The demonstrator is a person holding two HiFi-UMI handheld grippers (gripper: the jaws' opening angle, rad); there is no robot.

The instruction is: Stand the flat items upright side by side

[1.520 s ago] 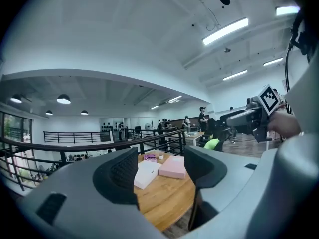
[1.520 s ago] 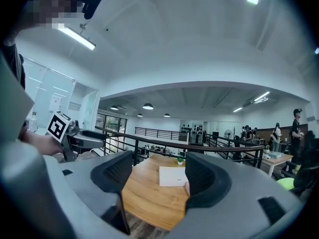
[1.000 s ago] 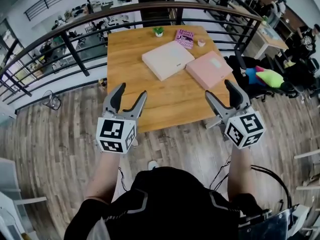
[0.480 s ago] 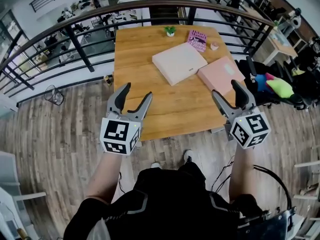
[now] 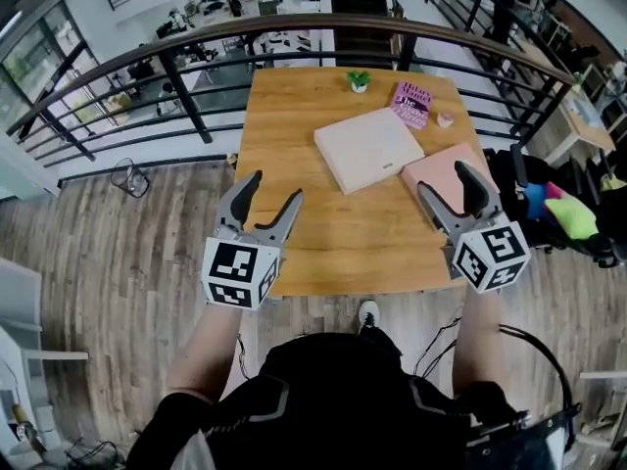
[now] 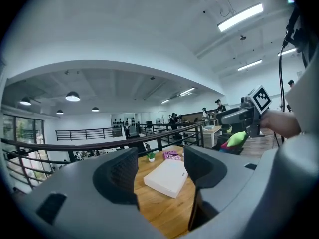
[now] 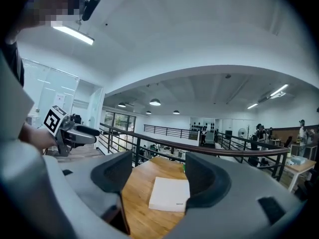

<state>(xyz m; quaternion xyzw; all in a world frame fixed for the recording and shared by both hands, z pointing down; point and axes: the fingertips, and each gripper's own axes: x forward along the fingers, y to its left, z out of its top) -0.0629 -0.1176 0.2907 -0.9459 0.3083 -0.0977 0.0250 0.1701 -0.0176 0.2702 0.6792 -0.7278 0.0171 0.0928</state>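
A cream flat box (image 5: 367,148) lies flat in the middle of the wooden table (image 5: 294,116), and it shows again as the cream box (image 6: 167,177) and the cream box (image 7: 170,194). To its right a pink flat box (image 5: 439,164) lies flat, partly hidden by my right gripper (image 5: 444,179). A purple book (image 5: 412,104) lies flat at the far right. My left gripper (image 5: 273,189) hovers over the table's near left edge, open and empty. My right gripper is open too, with nothing between its jaws.
A small potted plant (image 5: 360,81) and a small pink object (image 5: 445,119) stand at the table's far side. A dark metal railing (image 5: 294,27) curves behind the table. A seat with bright green and pink things (image 5: 573,213) stands at the right. Wood floor surrounds the table.
Both grippers have moved forward toward the table's near edge, and the table now sits closer in the head view. Both pairs of jaws stay open and empty.
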